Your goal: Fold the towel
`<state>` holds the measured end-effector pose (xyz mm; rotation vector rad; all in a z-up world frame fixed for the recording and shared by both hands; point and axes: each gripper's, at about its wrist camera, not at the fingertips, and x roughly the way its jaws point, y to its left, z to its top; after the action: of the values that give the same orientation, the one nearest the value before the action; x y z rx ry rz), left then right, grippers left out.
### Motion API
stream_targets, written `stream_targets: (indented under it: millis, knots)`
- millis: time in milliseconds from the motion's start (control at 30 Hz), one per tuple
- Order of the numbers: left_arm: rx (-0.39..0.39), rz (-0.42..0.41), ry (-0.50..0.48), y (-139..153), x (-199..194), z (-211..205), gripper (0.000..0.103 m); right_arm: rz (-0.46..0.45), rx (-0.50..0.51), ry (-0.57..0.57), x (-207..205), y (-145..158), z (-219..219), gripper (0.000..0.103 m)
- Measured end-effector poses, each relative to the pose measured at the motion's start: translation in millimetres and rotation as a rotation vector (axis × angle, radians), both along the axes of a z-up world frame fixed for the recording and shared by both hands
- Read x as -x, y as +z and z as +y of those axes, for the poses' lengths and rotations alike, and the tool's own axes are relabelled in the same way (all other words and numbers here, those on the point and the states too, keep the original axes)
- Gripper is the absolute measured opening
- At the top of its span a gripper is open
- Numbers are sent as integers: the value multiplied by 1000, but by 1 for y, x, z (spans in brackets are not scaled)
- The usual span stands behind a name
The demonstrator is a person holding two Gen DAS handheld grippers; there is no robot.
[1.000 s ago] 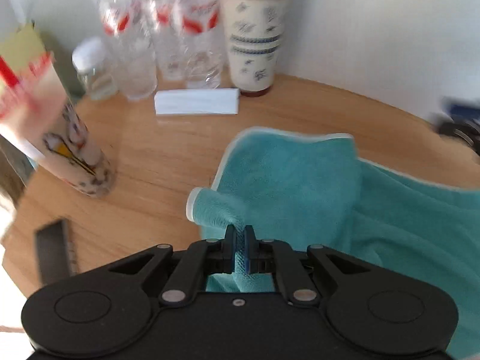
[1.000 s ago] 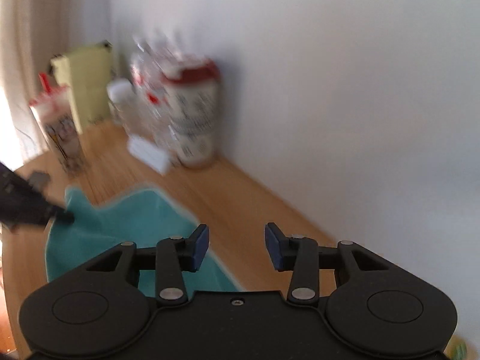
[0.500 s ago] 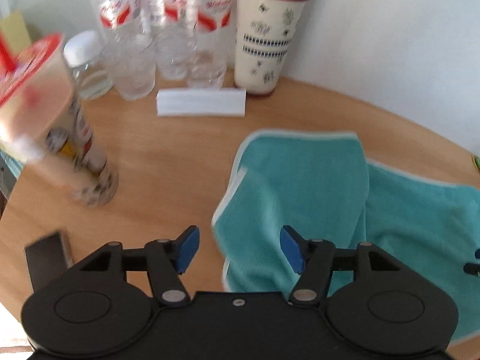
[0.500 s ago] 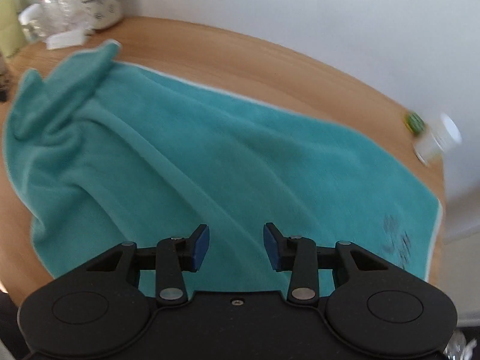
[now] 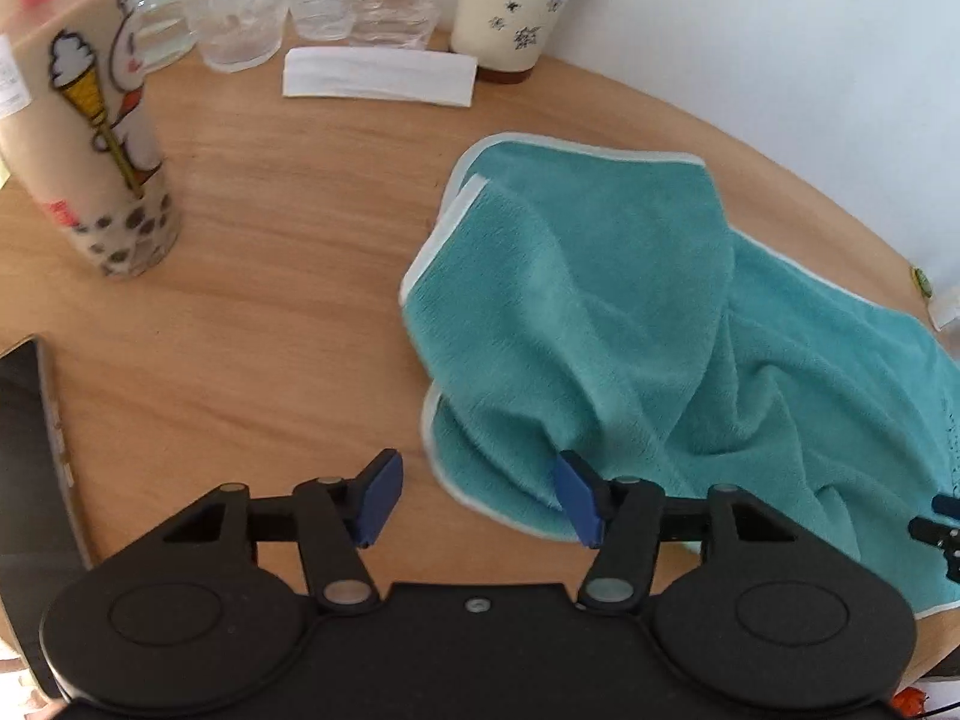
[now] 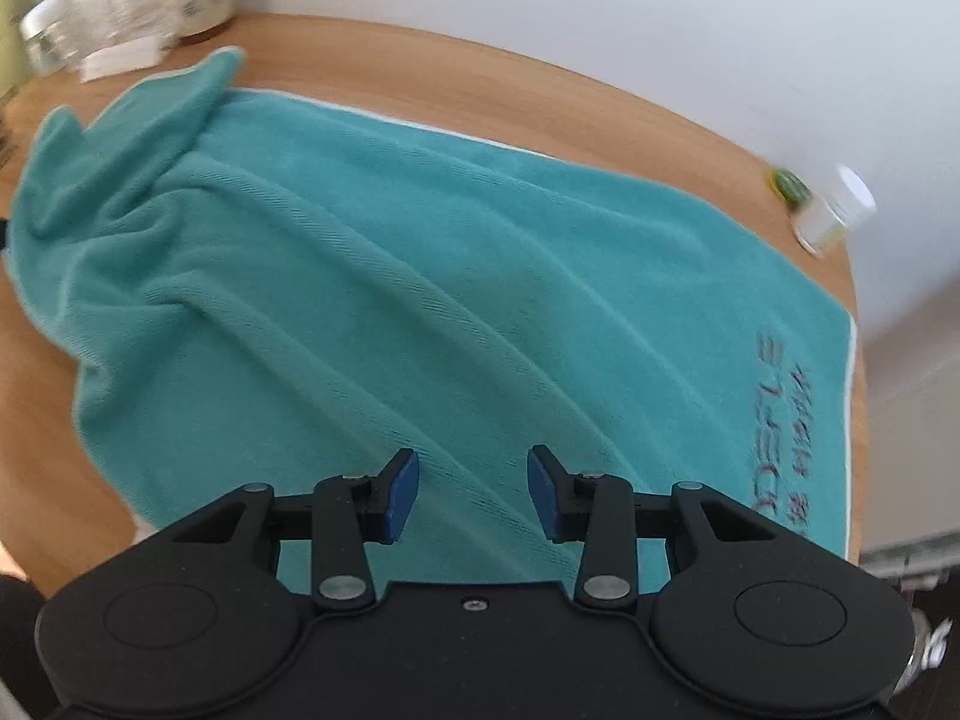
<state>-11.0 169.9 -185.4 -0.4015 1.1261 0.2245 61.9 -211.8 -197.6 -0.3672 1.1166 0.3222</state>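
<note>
Teal towel (image 6: 420, 276) lies rumpled on the round table (image 5: 270, 276) — left end bunched. Left gripper (image 5: 477, 498) and right gripper (image 6: 473, 495) — jaws spread, holding nothing.

Both units identical: left gripper (image 5: 477, 495) and right gripper (image 6: 474, 495) have matte black bodies, two round embossed discs, silver pivot screws, one small centre screw. Blue pads on black fingers (image 5: 378, 495).

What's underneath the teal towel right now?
The teal towel lies rumpled on the wooden table, with its left end doubled over onto itself. Only bare wood shows around its edges. Whatever might sit beneath the cloth is covered and cannot be seen.
</note>
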Motion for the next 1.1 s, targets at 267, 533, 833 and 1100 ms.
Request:
stream_targets:
  millis: [267,533,833,1100]
  knots:
    - [-93,51,-49,4,-4,-14,7,31,-69,-101,-18,-10,-17,55]
    - [-154,186,-57,52,29,-5,6,35,-13,-87,-15,-13,-9,60]
    - [-258,311,-106,42,44,10,8,31,64,-113,-6,-6,-47,58]
    - [-354,259,-149,57,37,9,39,44,71,-227,-6,-14,-77,58]
